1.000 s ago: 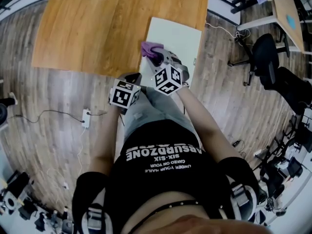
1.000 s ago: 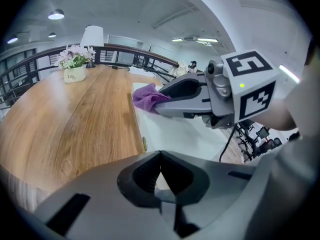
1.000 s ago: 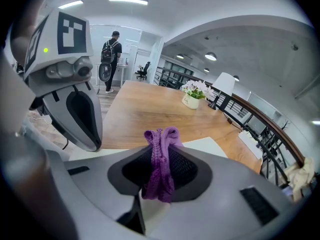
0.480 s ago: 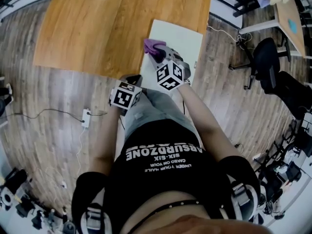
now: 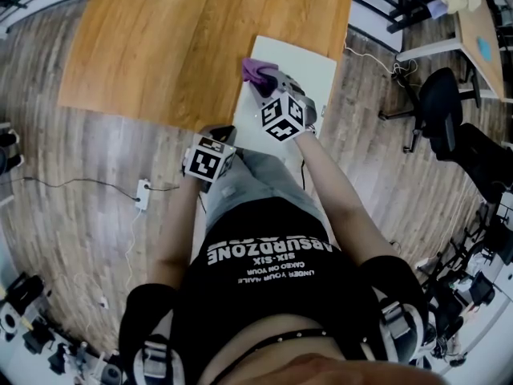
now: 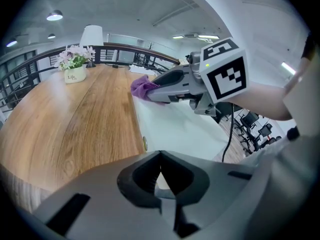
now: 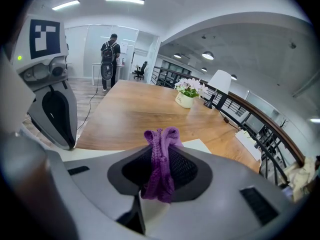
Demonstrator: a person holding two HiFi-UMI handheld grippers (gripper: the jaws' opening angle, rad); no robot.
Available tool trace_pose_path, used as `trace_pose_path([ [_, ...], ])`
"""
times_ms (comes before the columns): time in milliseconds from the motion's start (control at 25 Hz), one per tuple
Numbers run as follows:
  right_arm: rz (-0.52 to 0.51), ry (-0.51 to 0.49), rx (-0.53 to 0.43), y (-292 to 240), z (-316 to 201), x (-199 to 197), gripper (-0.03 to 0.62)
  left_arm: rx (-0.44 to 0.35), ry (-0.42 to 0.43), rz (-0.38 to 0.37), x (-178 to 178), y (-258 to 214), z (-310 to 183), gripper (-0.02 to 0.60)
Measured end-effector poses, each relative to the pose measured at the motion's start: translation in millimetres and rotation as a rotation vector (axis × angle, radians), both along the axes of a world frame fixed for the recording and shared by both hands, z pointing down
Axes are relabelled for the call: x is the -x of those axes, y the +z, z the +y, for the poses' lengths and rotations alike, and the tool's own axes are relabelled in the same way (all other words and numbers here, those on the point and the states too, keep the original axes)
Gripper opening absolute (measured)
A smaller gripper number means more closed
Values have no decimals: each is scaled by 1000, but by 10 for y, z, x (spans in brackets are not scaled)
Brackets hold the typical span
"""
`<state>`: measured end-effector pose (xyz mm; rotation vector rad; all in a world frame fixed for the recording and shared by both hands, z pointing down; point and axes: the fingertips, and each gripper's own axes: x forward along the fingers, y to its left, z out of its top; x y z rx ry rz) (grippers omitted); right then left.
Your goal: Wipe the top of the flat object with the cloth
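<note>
A flat white board lies on the wooden table at its near right corner, reaching past the table edge. My right gripper is shut on a purple cloth and holds it over the board's far left part; the bunched cloth sits pinched between the jaws. In the left gripper view the cloth rests low on the board. My left gripper hovers at the board's near left corner, jaws closed with nothing between them.
A small pot of flowers stands at the table's far edge, with a white lamp behind it. A black office chair is on the floor at right. A power strip and cable lie on the floor at left.
The right gripper with the purple cloth has slid farther along the board, away from me. The left gripper has stayed near the board's near corner.
</note>
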<state>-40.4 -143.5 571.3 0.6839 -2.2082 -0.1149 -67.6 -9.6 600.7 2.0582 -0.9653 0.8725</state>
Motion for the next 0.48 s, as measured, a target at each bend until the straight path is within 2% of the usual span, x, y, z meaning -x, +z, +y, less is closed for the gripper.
trace_pose_path([
  [280, 2, 4, -3, -4, -133, -12, 104, 4, -3, 3, -30, -4, 7, 15],
  [480, 6, 14, -1, -7, -237, -17, 104, 5, 13, -36, -41, -2, 23, 15],
])
